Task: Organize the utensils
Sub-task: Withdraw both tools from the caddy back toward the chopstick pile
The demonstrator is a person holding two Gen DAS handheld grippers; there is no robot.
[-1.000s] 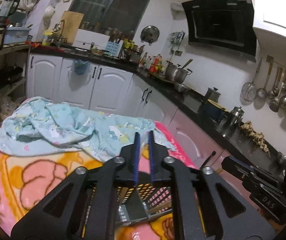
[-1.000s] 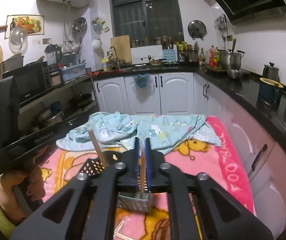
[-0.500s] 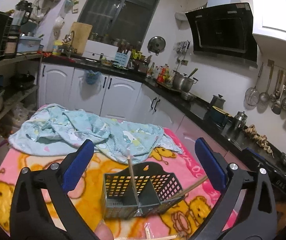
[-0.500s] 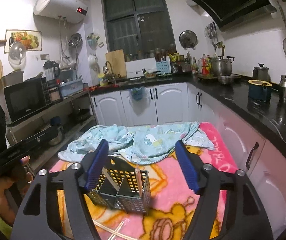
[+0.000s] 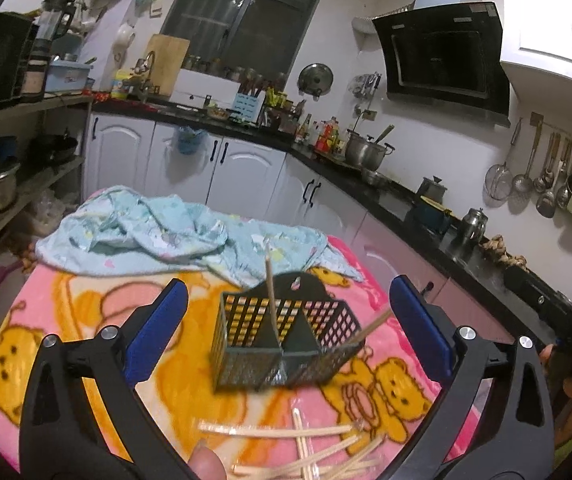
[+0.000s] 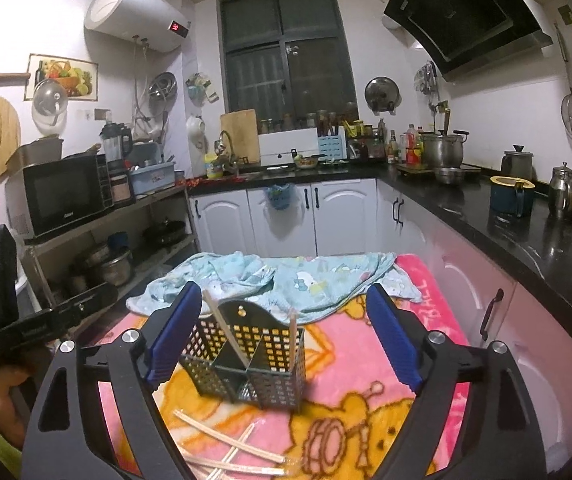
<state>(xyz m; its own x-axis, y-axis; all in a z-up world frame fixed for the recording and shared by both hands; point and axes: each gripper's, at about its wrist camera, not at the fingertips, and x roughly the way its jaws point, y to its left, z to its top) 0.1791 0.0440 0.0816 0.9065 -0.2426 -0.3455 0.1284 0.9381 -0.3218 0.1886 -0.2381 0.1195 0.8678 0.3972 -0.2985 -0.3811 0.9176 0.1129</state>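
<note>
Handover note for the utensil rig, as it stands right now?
Left gripper: open, nothing held. Right gripper: jaws have just been opening, nothing held.
Caddy stands on the pink blanket, between both grippers' open jaws.
Done: two chopsticks stand in the caddy, one per compartment.
Left: loose chopsticks lying on the blanket in front of the caddy.

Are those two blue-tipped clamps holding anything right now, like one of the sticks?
Nothing is held. The left gripper and right gripper both stand open, having just been opening; the dark perforated plastic utensil caddy with two wooden chopsticks sits untouched between them.
</note>
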